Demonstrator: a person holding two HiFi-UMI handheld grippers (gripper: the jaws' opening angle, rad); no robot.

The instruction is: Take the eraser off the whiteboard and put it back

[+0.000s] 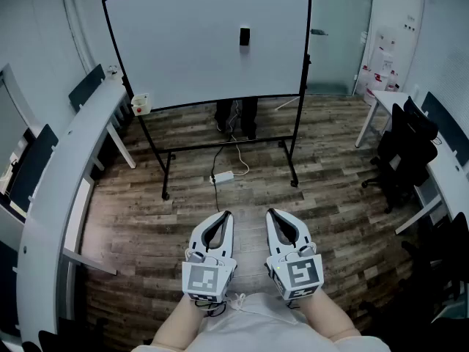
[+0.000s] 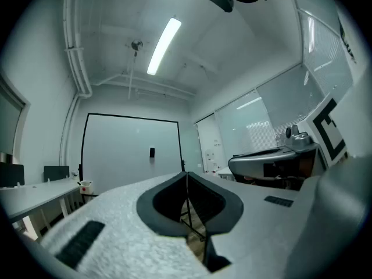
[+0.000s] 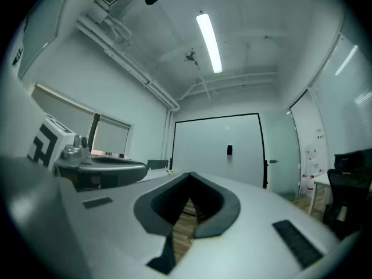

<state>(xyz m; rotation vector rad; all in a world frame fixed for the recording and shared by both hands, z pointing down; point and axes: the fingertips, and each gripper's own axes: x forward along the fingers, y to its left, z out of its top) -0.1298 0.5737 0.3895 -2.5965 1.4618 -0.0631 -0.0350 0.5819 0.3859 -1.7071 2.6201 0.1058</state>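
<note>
A small black eraser (image 1: 245, 36) sticks high on the white whiteboard (image 1: 190, 50), which stands on a black wheeled frame across the room. It shows small and far off as the eraser (image 2: 151, 152) in the left gripper view and the eraser (image 3: 229, 150) in the right gripper view. My left gripper (image 1: 224, 215) and right gripper (image 1: 272, 214) sit side by side low in the head view, close to my body and well short of the board. Both point level toward it. Both are shut, tips meeting, with nothing between them.
A long white desk (image 1: 51, 189) curves down the left side with dark monitors on it. A white desk (image 1: 388, 105) and black office chairs (image 1: 403, 156) stand at the right. A power strip (image 1: 223, 176) and cable lie on the wood floor under the board.
</note>
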